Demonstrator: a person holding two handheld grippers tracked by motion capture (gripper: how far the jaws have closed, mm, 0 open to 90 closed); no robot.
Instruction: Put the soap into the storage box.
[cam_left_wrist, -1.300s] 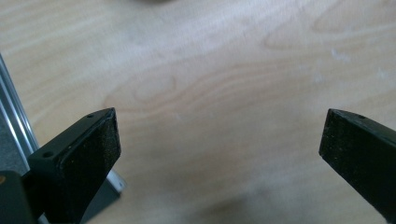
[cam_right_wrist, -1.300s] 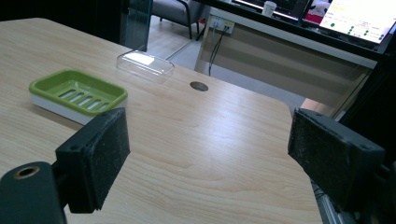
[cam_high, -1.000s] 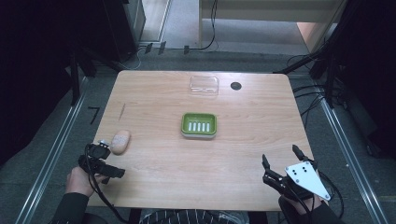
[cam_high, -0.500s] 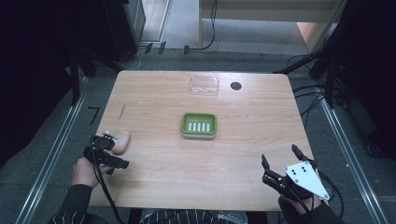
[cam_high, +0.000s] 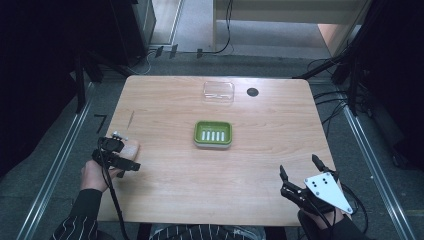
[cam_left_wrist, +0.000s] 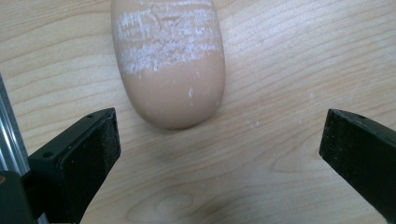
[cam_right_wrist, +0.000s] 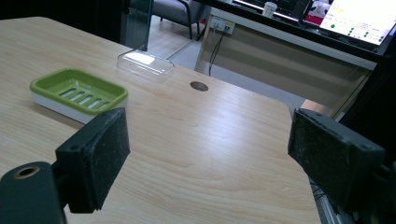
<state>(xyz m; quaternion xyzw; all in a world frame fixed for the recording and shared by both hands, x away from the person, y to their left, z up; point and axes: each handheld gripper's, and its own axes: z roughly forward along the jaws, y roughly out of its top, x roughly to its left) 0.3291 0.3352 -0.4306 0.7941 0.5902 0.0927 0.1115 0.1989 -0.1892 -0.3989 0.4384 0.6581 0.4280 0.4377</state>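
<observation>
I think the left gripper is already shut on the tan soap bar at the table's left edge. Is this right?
Not quite. The left gripper is open: in the left gripper view its jaws stand wide apart, and the tan soap bar lies ahead of them, untouched. It is indeed near the table's left edge.

You have one tan oval soap bar (cam_left_wrist: 169, 60), one green slotted plastic soap dish (cam_high: 213, 134), one clear plastic lid (cam_high: 218, 92) and two black two-jaw grippers.

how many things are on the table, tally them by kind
soap bar: 1
green soap dish: 1
clear plastic lid: 1
total: 3, apart from the two hand-held grippers, left and right
</observation>
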